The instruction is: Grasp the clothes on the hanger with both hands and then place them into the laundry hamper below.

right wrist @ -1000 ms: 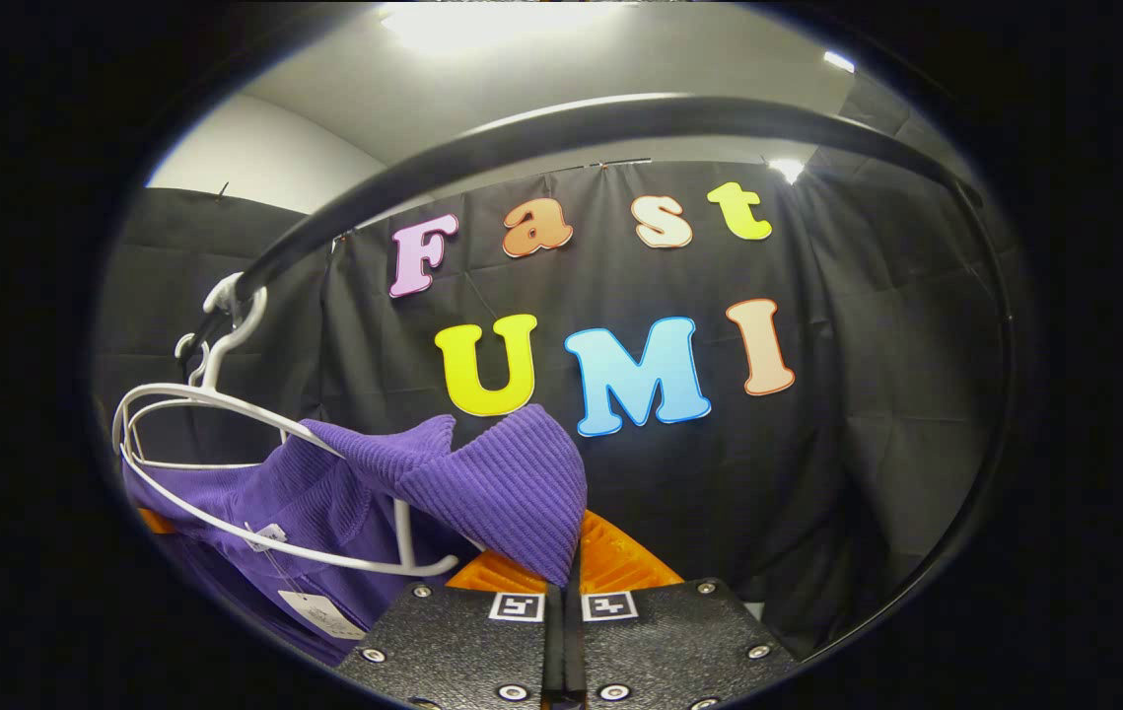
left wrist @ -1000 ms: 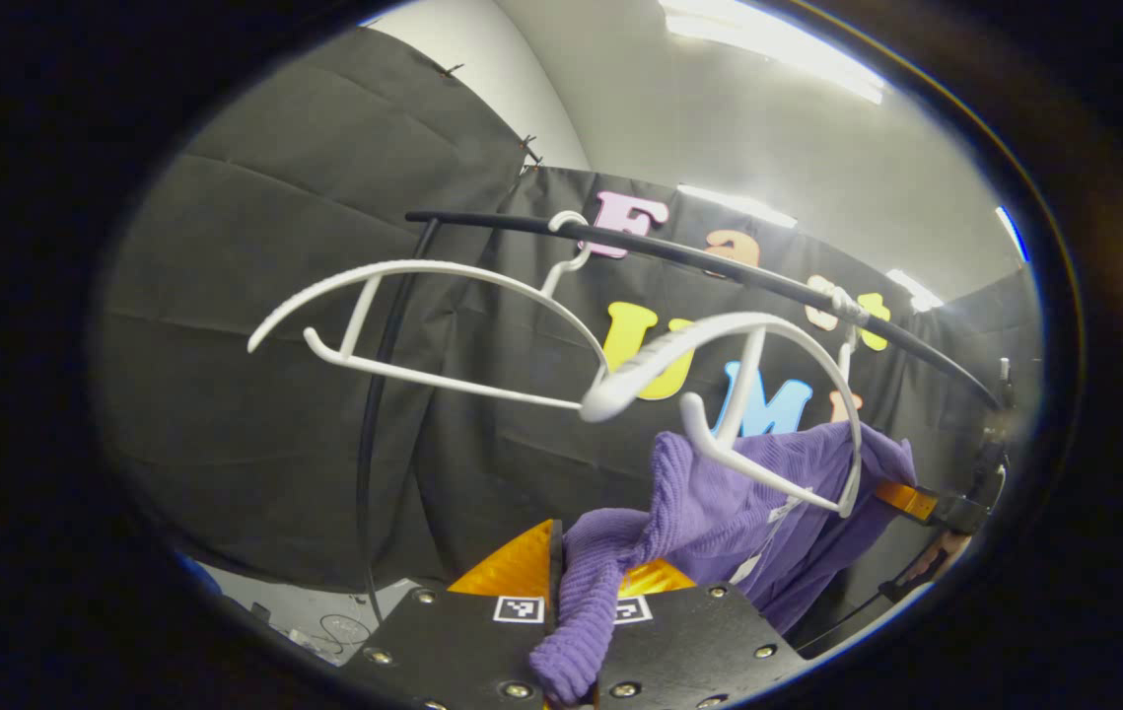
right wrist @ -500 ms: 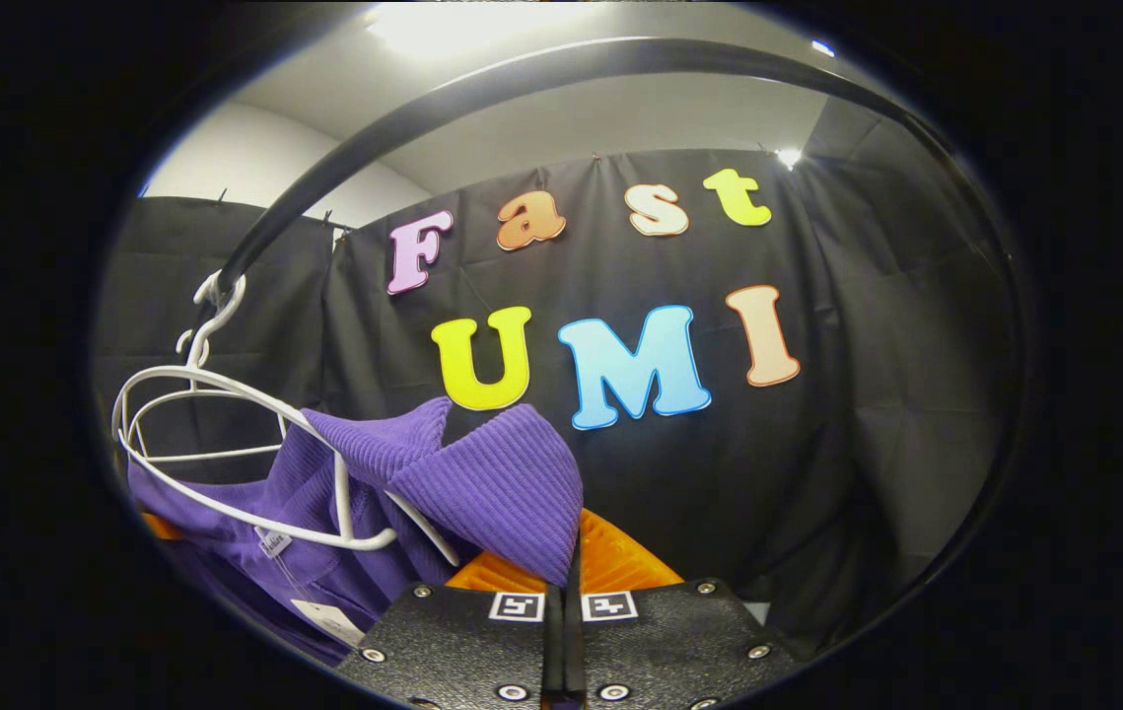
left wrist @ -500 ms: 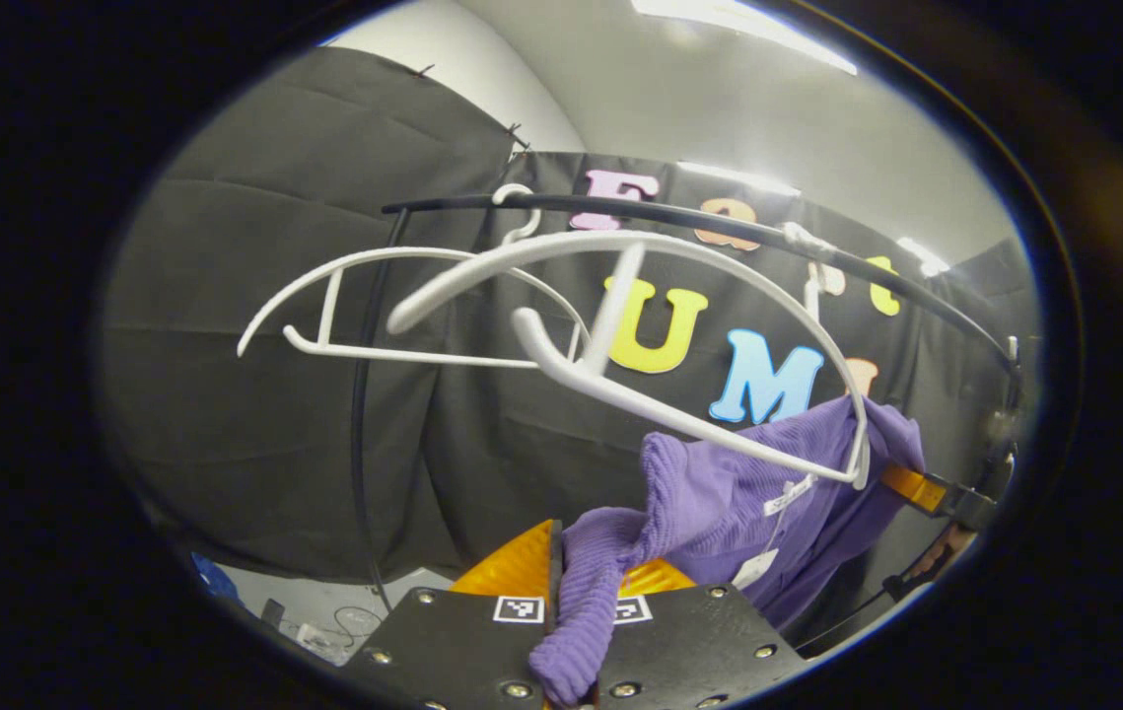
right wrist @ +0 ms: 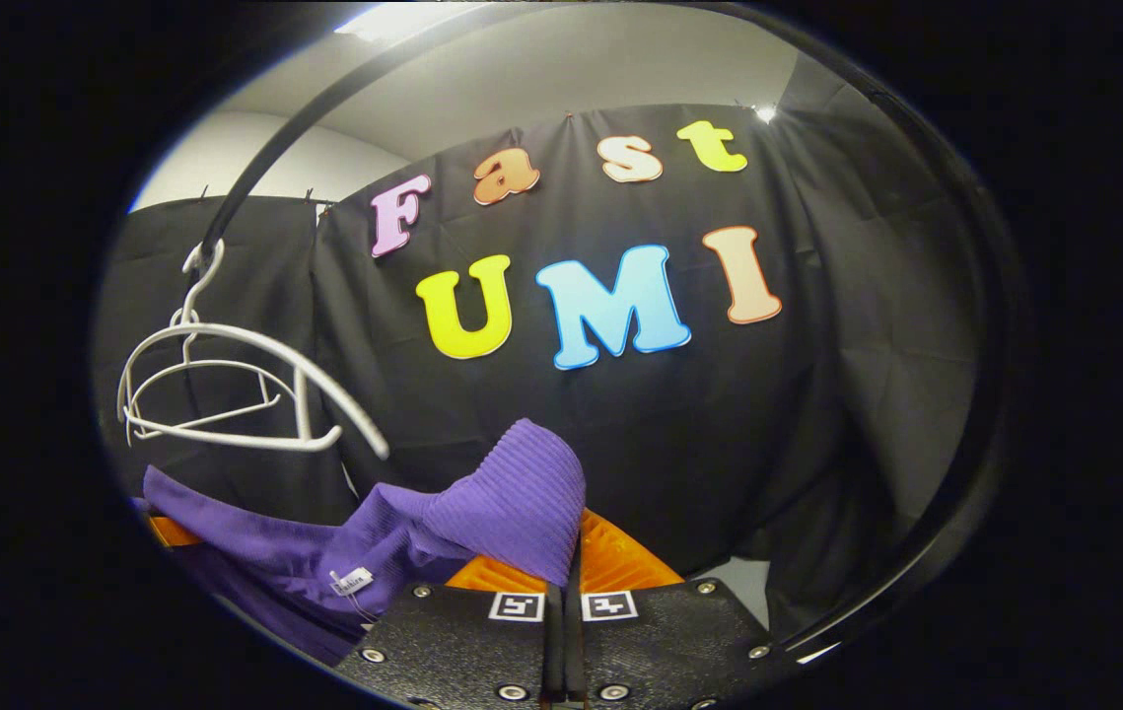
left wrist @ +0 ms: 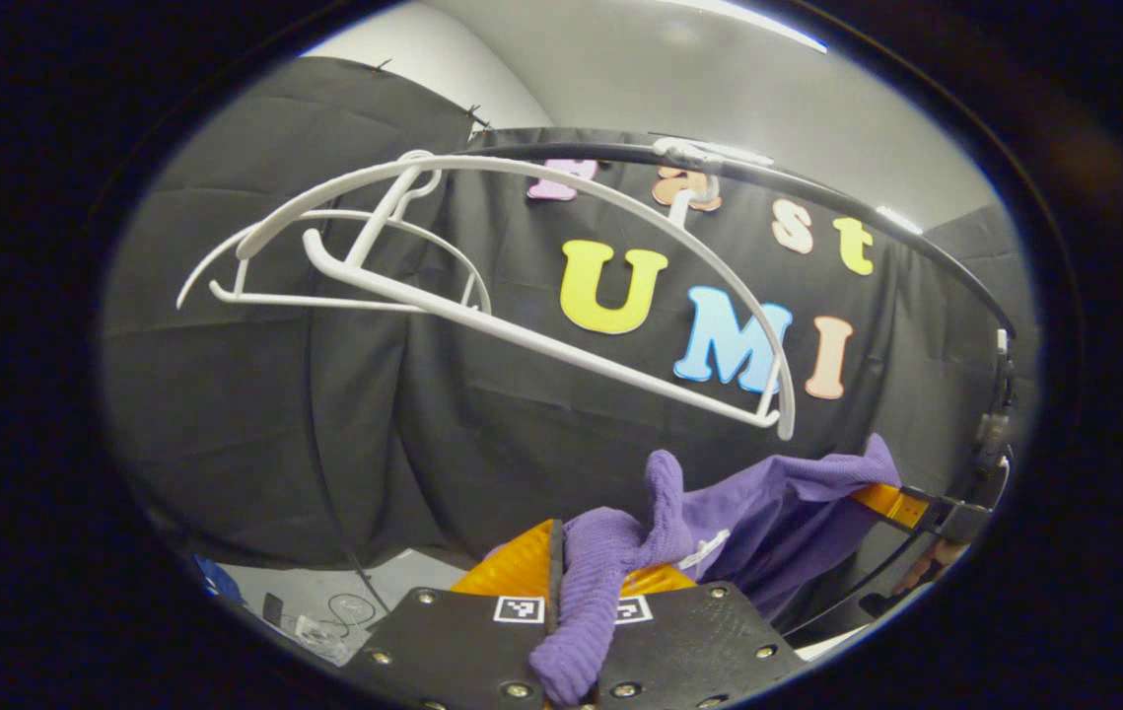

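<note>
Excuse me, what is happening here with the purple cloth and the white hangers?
A person holds a gripper in each hand and is taking a purple garment off its hanger. The left gripper is shut on one end of it and the right gripper on the other, so it hangs stretched between them. It is now free, below the two white hangers, which hang bare on the black rail. It must next go down into the laundry hamper.

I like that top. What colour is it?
Purple, with a ribbed knit; the top shows best in the right gripper view.
</note>
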`<action>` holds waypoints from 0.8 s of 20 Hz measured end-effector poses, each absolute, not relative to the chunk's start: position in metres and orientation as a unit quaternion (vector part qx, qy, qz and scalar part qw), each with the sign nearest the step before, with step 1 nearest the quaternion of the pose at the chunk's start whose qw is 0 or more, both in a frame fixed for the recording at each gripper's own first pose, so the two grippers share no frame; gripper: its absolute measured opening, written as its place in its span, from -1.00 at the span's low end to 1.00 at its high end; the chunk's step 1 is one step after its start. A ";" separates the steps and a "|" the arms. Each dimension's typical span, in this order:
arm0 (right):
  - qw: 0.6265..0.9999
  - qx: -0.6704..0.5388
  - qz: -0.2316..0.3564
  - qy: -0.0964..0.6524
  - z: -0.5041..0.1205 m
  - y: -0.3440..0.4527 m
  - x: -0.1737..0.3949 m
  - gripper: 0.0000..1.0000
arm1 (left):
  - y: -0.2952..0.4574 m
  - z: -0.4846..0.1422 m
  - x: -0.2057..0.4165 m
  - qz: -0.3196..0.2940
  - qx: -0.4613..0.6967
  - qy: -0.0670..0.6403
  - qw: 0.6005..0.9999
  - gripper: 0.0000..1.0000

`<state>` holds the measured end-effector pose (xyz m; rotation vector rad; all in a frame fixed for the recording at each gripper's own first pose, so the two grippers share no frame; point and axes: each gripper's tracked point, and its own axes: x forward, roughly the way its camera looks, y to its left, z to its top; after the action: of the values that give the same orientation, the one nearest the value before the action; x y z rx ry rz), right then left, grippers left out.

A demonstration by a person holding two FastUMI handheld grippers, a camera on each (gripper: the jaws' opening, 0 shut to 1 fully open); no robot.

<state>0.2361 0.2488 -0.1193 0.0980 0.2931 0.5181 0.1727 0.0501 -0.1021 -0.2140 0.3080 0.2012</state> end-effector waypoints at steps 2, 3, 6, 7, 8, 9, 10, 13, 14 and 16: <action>0.952 0.043 0.260 0.158 -0.129 0.242 0.215 -1.00 | 0.044 -0.107 0.155 0.093 -0.099 0.165 0.977 -1.00; 0.950 0.040 0.260 0.167 -0.135 0.236 0.206 -1.00 | 0.041 -0.111 0.146 0.089 -0.098 0.170 0.977 -1.00; 0.947 0.042 0.253 0.191 -0.147 0.222 0.190 -1.00 | 0.037 -0.120 0.127 0.079 -0.096 0.182 0.975 -1.00; 0.947 0.038 0.249 0.198 -0.152 0.217 0.185 -1.00 | 0.039 -0.124 0.124 0.077 -0.096 0.186 0.975 -1.00; 0.948 0.026 0.246 0.202 -0.155 0.213 0.179 -1.00 | 0.041 -0.128 0.121 0.073 -0.100 0.190 0.974 -1.00; 0.948 0.016 0.244 0.205 -0.159 0.212 0.171 -1.00 | 0.039 -0.129 0.113 0.066 -0.107 0.195 0.973 -1.00; 0.948 0.011 0.244 0.207 -0.158 0.211 0.162 -1.00 | 0.040 -0.129 0.108 0.060 -0.111 0.198 0.972 -1.00; 0.948 0.001 0.239 0.208 -0.151 0.210 0.123 -1.00 | 0.053 -0.131 0.086 0.045 -0.108 0.203 0.972 -1.00; 0.948 -0.002 0.241 0.209 -0.148 0.211 0.108 -1.00 | 0.059 -0.129 0.076 0.042 -0.104 0.202 0.973 -1.00; 0.949 -0.013 0.242 0.204 -0.141 0.214 0.081 -1.00 | 0.069 -0.126 0.054 0.033 -0.104 0.197 0.974 -1.00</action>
<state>0.0806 0.2136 -0.1413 -0.0266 0.4149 0.4924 0.0540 0.0687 -0.1262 -0.2107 0.3970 0.0663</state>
